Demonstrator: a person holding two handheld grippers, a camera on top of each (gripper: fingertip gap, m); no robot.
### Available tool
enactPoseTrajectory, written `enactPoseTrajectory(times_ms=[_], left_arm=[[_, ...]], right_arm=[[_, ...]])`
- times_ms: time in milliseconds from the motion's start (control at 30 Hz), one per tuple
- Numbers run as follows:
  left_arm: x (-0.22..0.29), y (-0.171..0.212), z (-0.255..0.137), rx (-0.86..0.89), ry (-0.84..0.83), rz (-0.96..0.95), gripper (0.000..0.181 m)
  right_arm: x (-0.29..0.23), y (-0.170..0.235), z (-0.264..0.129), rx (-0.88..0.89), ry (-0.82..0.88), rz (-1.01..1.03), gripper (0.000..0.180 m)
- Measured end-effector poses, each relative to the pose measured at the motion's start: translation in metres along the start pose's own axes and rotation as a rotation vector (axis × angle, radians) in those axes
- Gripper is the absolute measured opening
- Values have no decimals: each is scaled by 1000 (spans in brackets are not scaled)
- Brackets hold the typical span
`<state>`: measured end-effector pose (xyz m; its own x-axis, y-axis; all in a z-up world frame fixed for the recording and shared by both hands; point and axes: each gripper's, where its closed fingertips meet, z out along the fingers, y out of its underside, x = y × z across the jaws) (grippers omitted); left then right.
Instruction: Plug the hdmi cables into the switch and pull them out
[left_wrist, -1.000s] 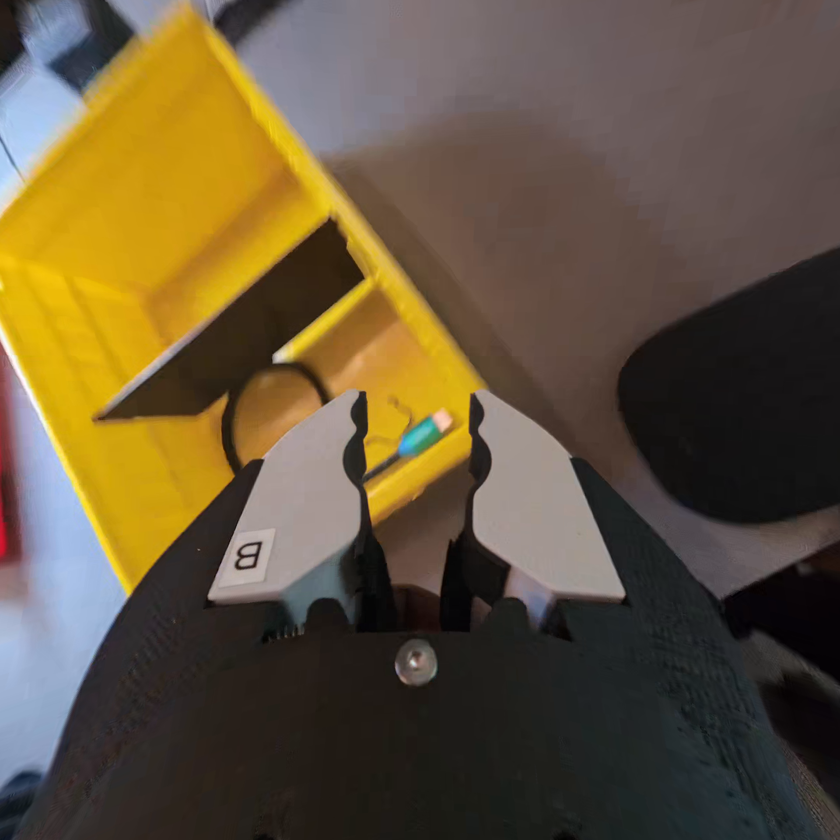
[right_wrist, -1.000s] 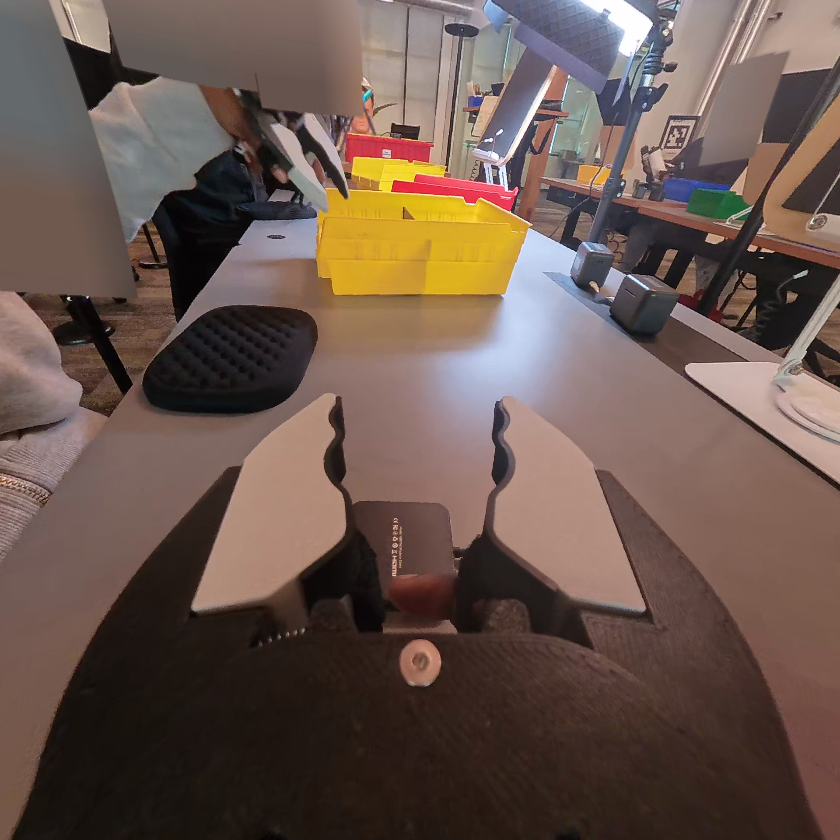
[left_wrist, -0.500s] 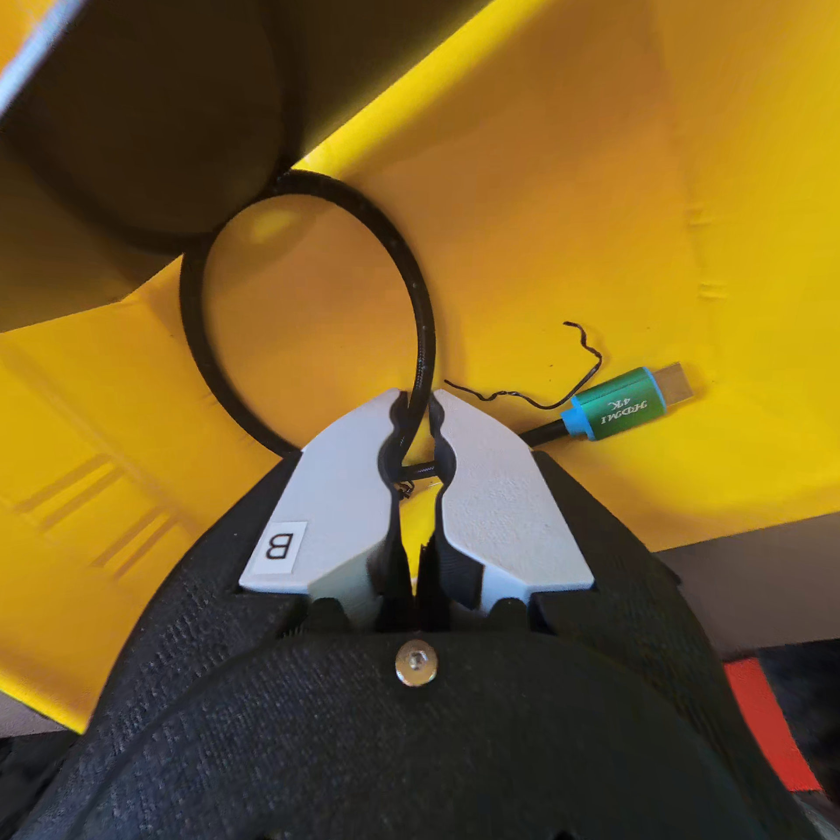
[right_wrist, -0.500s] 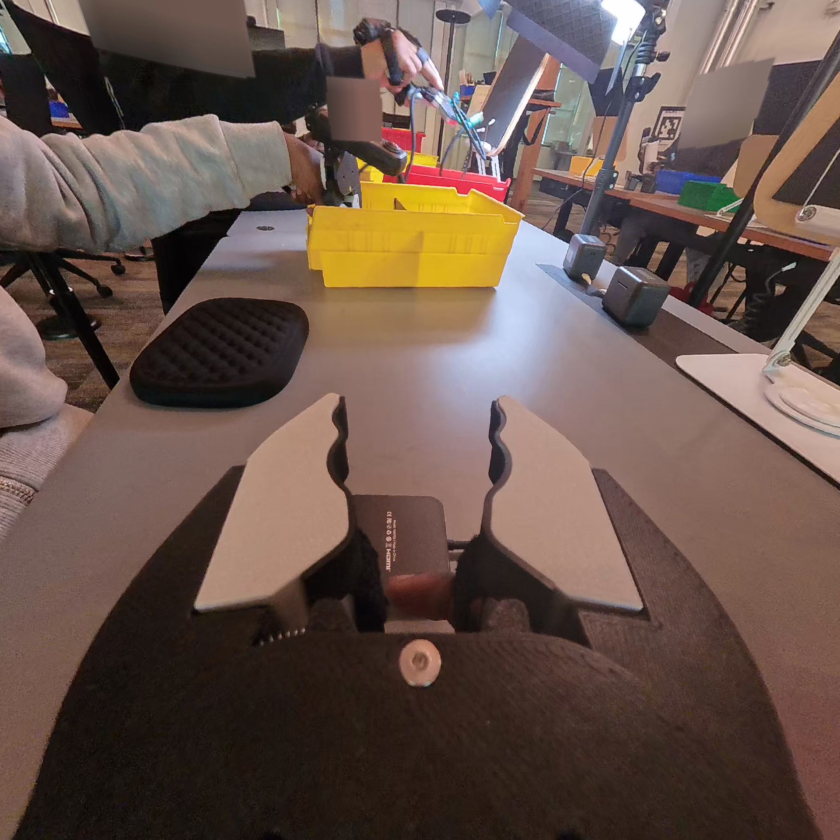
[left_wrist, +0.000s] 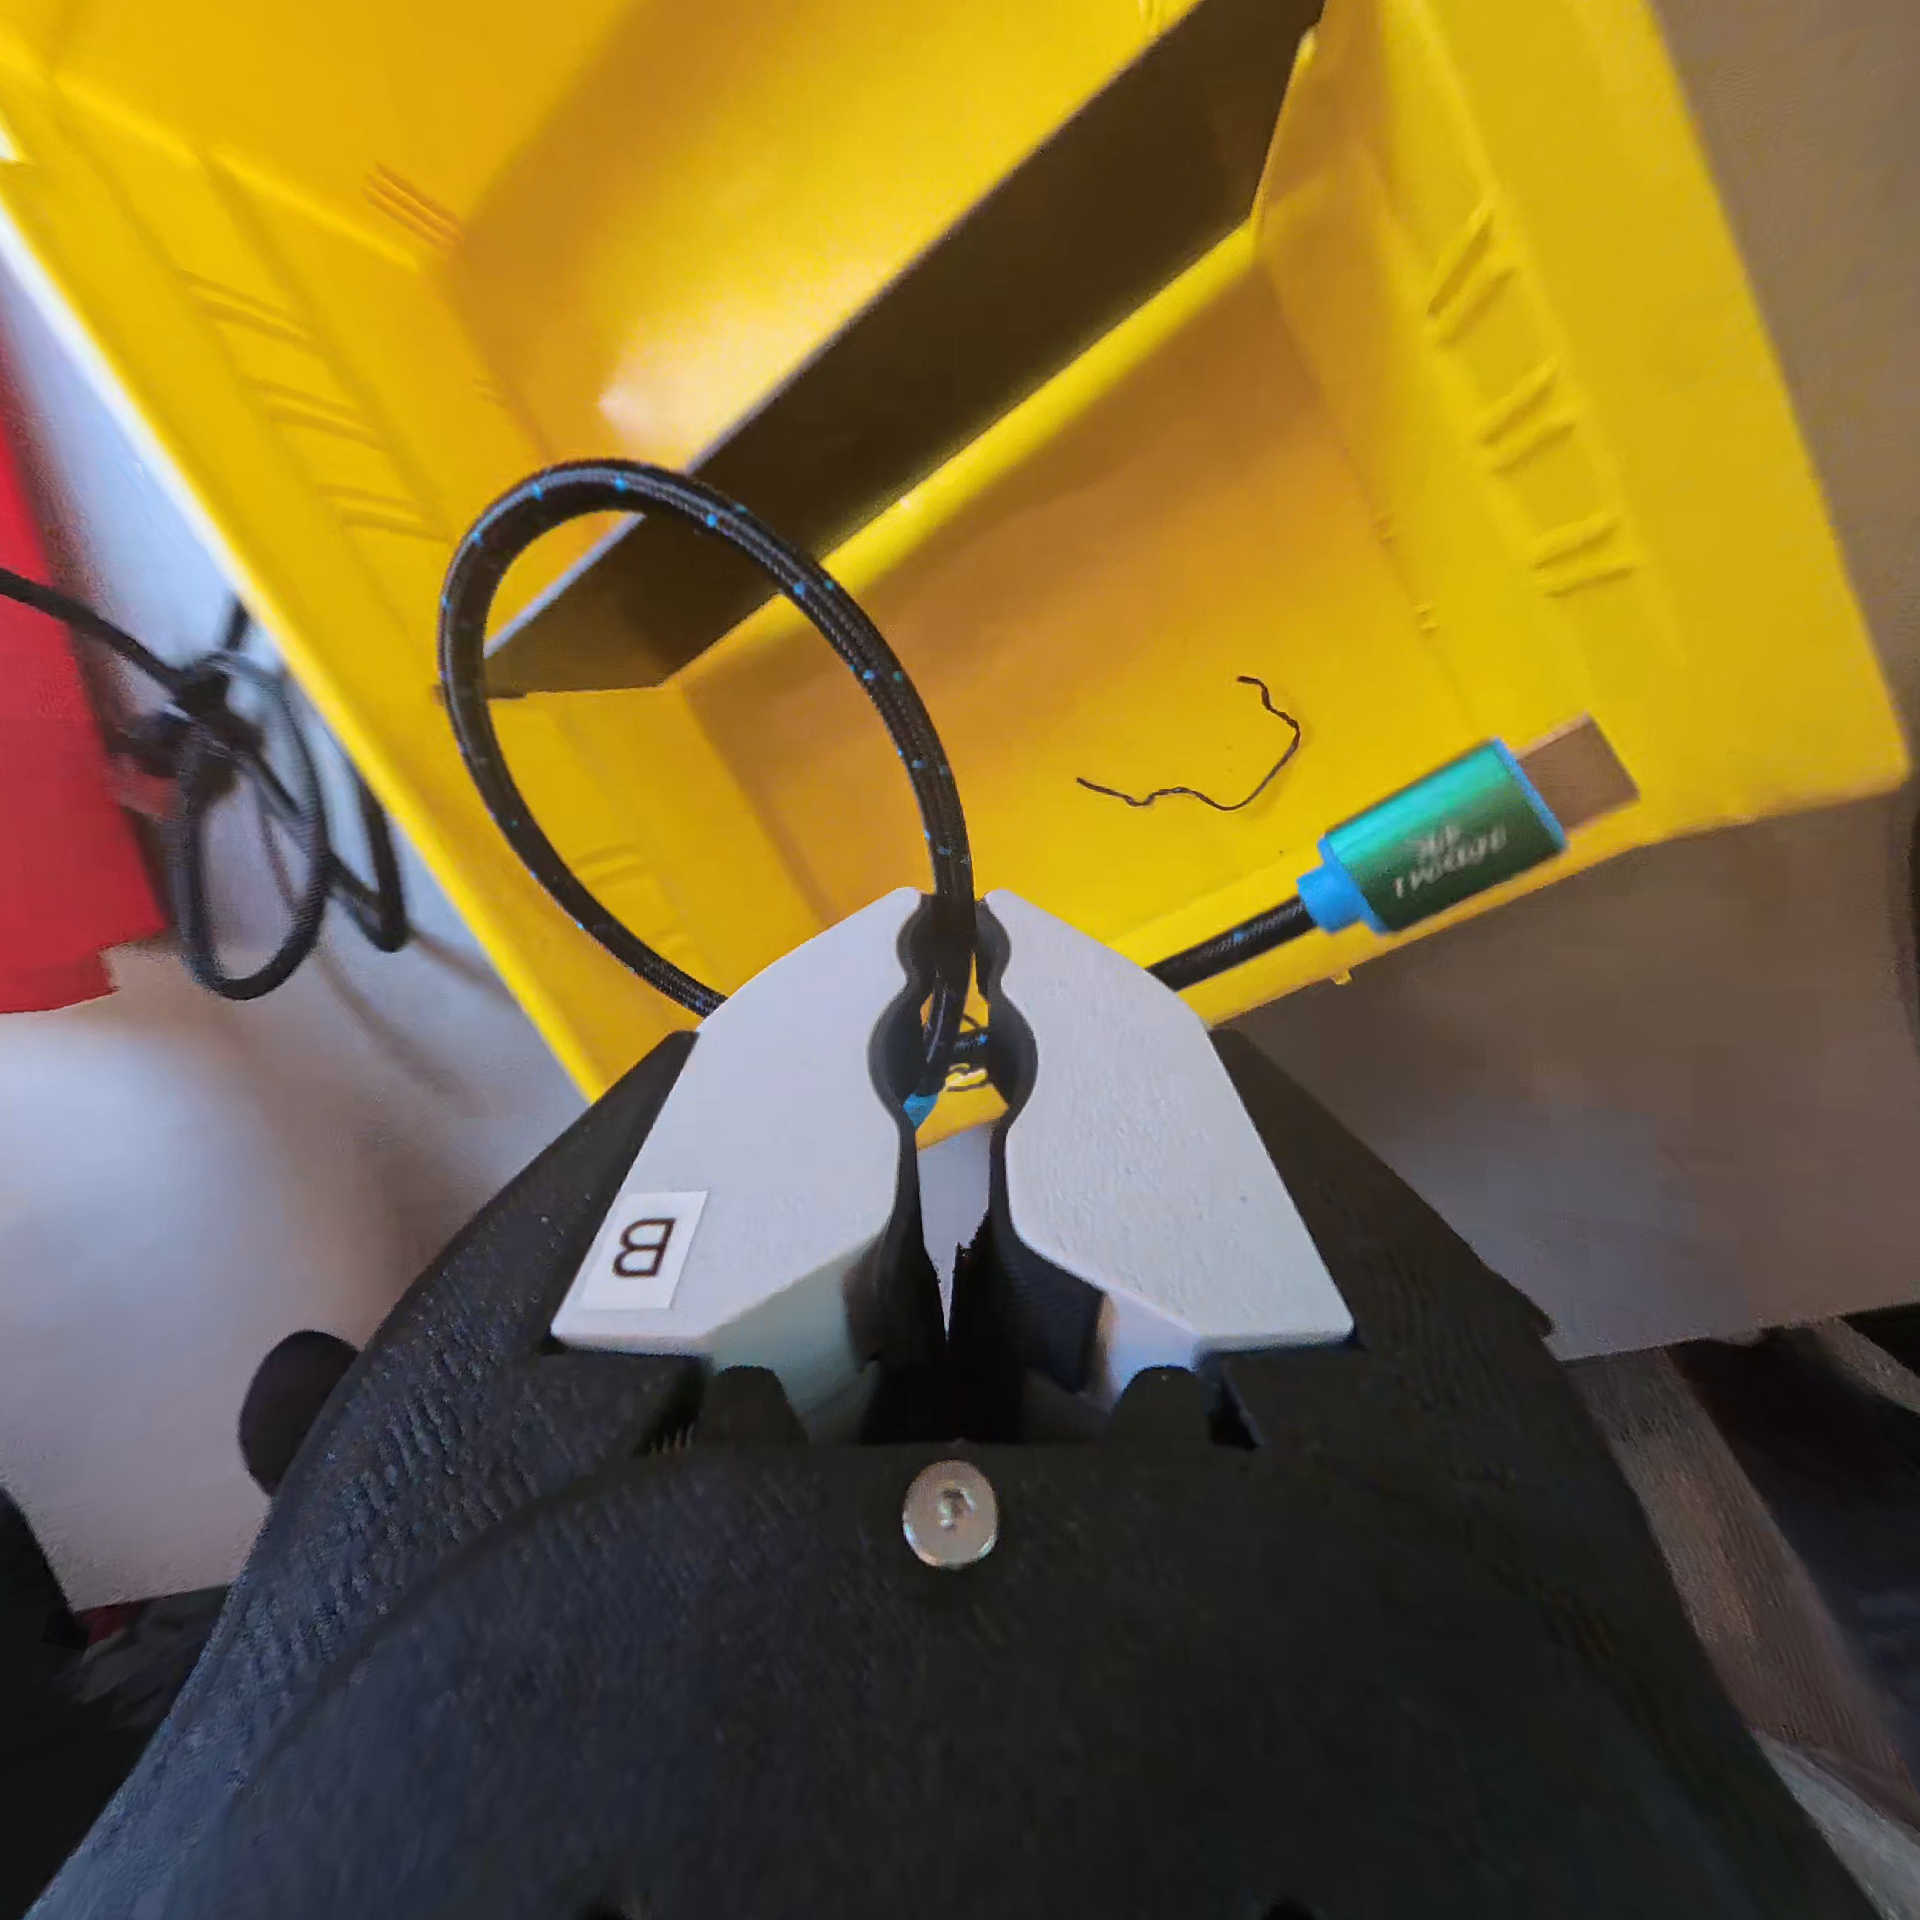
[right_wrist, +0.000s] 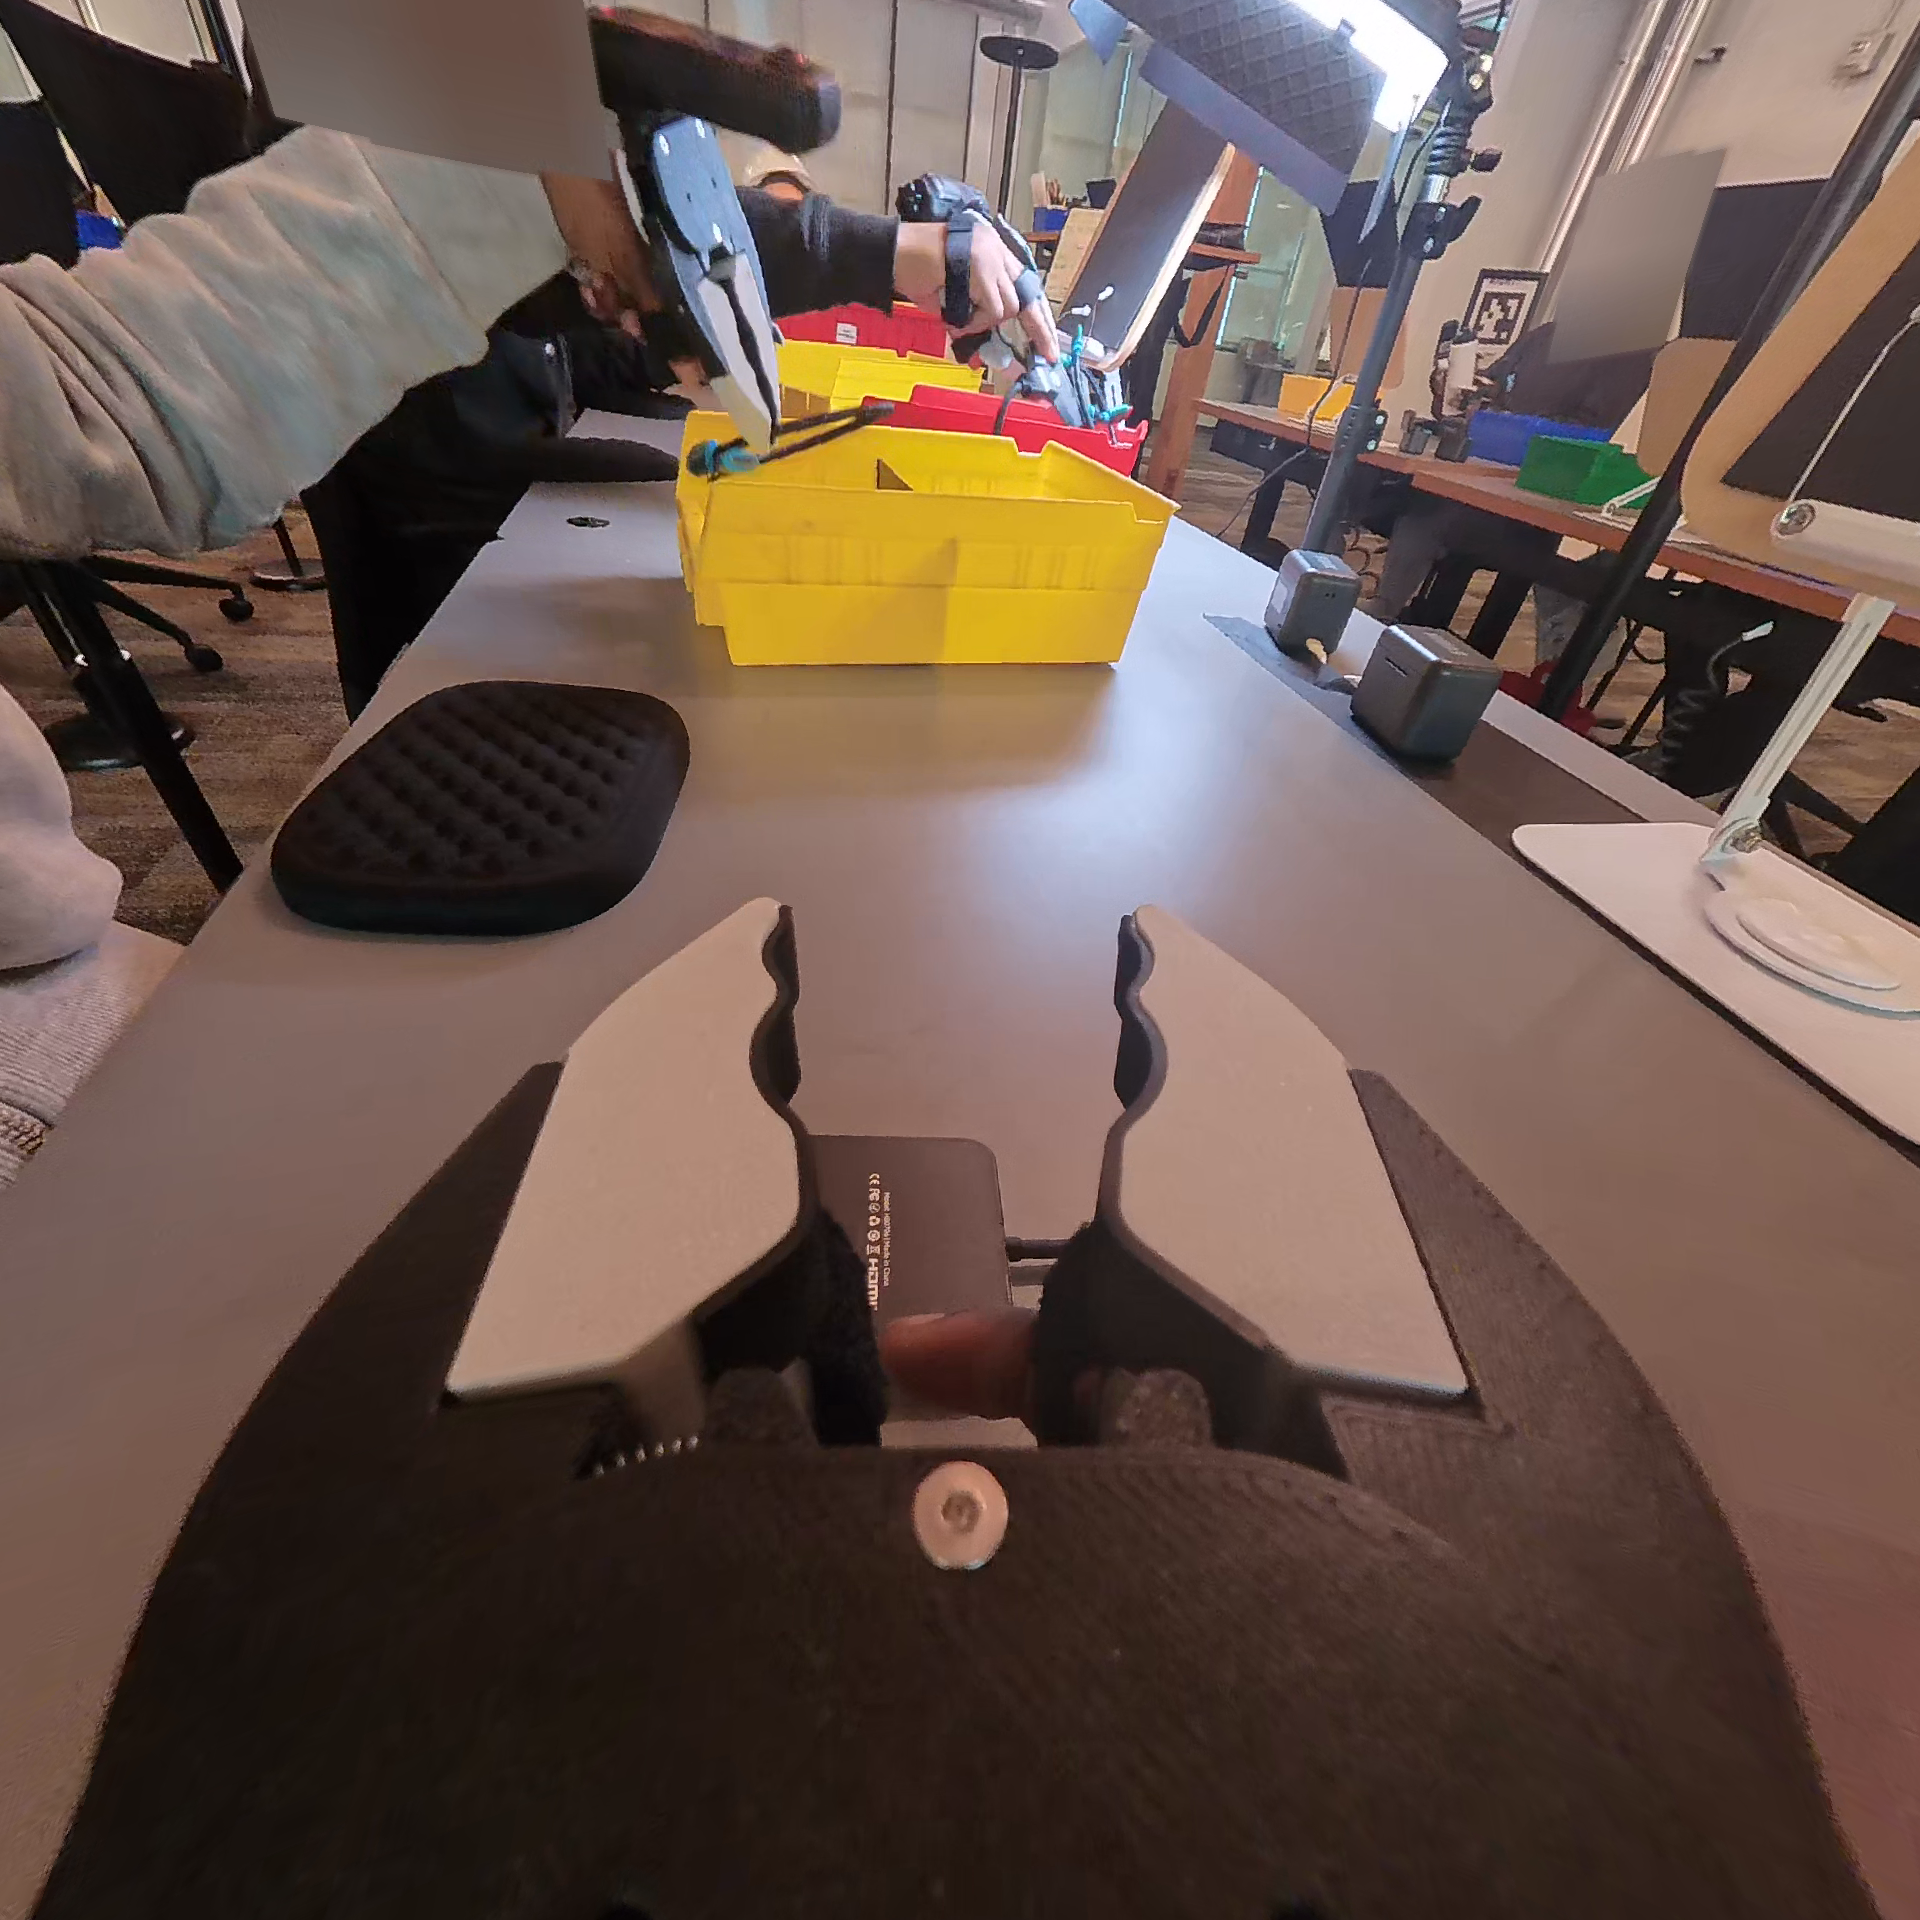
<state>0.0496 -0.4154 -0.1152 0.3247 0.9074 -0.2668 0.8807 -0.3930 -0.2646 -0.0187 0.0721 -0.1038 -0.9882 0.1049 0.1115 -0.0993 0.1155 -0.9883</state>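
grey tabletop (right_wrist: 935, 831): left gripper (left_wrist: 948, 920) pinches the hdmi cable (left_wrist: 665, 520) above the yellow bin (left_wrist: 1455, 312); right gripper (right_wrist: 956, 966) fingers spread over the switch (right_wrist: 914, 1195).

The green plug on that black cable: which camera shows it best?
The left wrist view: the green plug is large and sharp beside the yellow bin. The right wrist view shows only a small teal end of the cable, far off.
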Motion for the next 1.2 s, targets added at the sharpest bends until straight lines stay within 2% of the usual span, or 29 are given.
enactPoseTrajectory(times_ms=[133,300,500,600,800,900,967,1200], left_arm=[[-5,-11,-28,134,-89,-24,6],[5,-47,-65,423,-214,-50,5],[64,-115,-95,756,-337,44,5],[116,-159,-98,885,-305,117,5],[236,-243,-69,921,-213,356,6],[273,-271,-52,923,-206,407,6],[288,-280,-37,899,-223,435,6],[315,-274,1,861,-211,508,6]], right_arm=[[0,0,0,-3,1,-9,59],[-2,1,2,-9,-1,-24,59],[-6,3,5,-31,2,-65,59],[-7,2,5,-36,7,-89,59],[-6,3,3,-81,74,-275,58],[-4,10,3,-128,93,-357,56],[-2,14,2,-155,102,-370,55],[-5,31,9,-228,79,-371,52]])
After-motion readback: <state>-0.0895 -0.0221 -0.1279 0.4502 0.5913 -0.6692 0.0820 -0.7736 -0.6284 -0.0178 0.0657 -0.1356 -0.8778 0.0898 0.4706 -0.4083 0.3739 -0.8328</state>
